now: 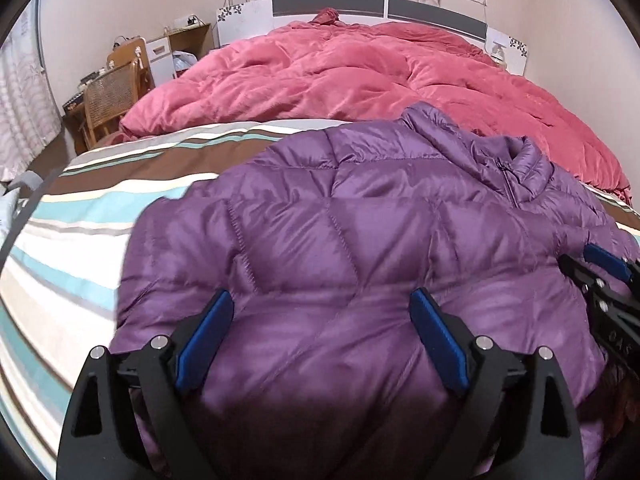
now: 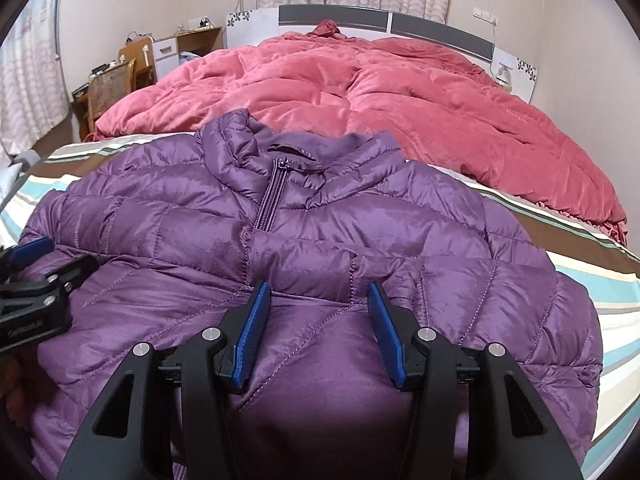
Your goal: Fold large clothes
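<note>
- The purple jacket (image 2: 304,240) lies front-up on the striped sheet (image 1: 80,216), collar (image 2: 304,152) at 12 o'clock toward the pink duvet (image 2: 400,92), hem nearest me.
- My left gripper (image 1: 320,336) sits over the jacket's left half, jaws wide apart, holding nothing; the quilted fabric bulges between the pads.
- My right gripper (image 2: 316,332) is over the right half, jaws likewise apart and empty, zip (image 2: 272,196) at 11 o'clock from it.
- I judge I hold both low at the hem side to pinch the bottom edge and fold it toward the collar.
- Puffy, slick fabric may slip from a shallow pinch.
</note>
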`<state>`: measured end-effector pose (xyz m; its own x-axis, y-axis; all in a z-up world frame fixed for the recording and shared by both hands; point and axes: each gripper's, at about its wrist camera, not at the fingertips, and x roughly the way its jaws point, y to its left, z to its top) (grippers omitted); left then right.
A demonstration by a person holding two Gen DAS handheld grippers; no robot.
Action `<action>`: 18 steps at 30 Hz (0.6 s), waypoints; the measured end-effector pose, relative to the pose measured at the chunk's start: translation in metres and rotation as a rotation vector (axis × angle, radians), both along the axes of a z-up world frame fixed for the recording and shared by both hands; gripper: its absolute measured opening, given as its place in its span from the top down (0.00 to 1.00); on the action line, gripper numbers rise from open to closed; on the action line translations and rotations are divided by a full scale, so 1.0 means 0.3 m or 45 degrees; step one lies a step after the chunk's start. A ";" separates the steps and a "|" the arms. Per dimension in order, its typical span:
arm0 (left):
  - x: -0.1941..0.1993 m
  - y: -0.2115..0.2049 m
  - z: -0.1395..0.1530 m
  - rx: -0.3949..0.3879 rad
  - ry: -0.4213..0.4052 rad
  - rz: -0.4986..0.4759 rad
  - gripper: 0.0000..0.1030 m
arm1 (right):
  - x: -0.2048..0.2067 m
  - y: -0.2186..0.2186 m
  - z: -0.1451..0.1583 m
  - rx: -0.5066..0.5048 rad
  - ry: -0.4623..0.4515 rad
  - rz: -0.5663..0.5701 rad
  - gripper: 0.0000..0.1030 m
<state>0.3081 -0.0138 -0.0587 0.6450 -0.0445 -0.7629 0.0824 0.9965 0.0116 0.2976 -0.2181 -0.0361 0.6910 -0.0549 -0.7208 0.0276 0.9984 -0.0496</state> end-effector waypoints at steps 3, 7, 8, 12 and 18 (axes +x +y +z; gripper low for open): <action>-0.067 0.029 0.027 -0.001 -0.006 -0.009 0.08 | -0.023 0.000 0.027 0.000 -0.015 0.006 0.45; -0.167 0.077 0.041 -0.010 -0.014 -0.015 0.08 | -0.096 0.007 0.083 0.001 -0.067 0.016 0.37; -0.197 0.091 0.041 -0.009 -0.015 -0.015 0.08 | -0.115 0.010 0.092 0.005 -0.067 0.024 0.37; -0.293 0.126 0.038 -0.024 -0.004 -0.026 0.06 | -0.202 0.014 0.113 0.024 -0.042 0.047 0.37; -0.425 0.174 0.006 -0.039 0.036 -0.034 0.04 | -0.348 0.004 0.116 0.055 0.007 0.049 0.37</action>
<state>0.1804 0.0383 -0.0569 0.6214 -0.0851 -0.7788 0.1087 0.9938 -0.0219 0.1932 -0.2168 -0.0014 0.6880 0.0027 -0.7257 -0.0107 0.9999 -0.0065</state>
